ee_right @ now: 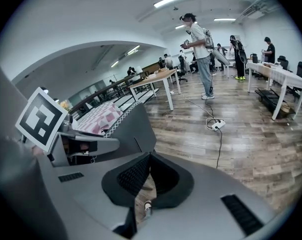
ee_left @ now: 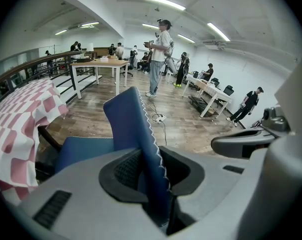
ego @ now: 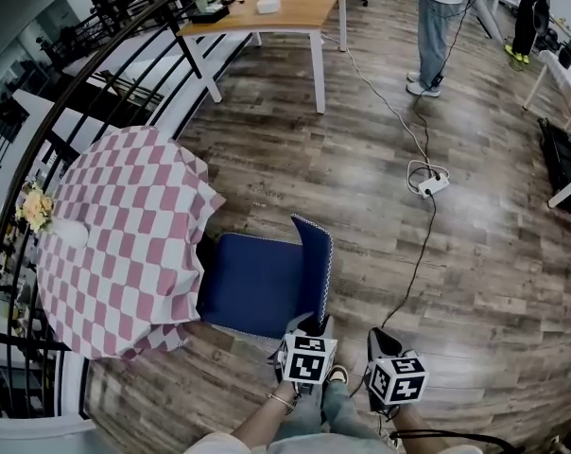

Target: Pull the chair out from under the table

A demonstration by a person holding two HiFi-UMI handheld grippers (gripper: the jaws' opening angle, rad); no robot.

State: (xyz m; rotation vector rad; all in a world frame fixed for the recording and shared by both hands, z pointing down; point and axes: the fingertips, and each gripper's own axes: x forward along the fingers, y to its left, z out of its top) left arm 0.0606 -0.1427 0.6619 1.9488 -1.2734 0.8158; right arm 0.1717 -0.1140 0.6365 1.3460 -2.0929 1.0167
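A blue chair (ego: 257,282) stands with its seat partly under the round table with the pink-checked cloth (ego: 125,225); its backrest (ego: 314,258) faces me. My left gripper (ego: 311,324) sits at the backrest's near corner. In the left gripper view its jaws (ee_left: 153,151) are closed on the backrest's white-stitched edge (ee_left: 136,129). My right gripper (ego: 380,337) hangs just to the right of the chair, away from it. Its jaws (ee_right: 150,156) meet at the tips with nothing between them; the grey back of the backrest (ee_right: 133,126) lies to its left.
A black curved railing (ego: 96,74) runs behind the round table. A wooden desk (ego: 276,8) stands further back. A white power strip with a cable (ego: 432,185) lies on the wooden floor to the right. A person (ego: 441,26) stands beyond it. Flowers (ego: 35,206) sit on the cloth.
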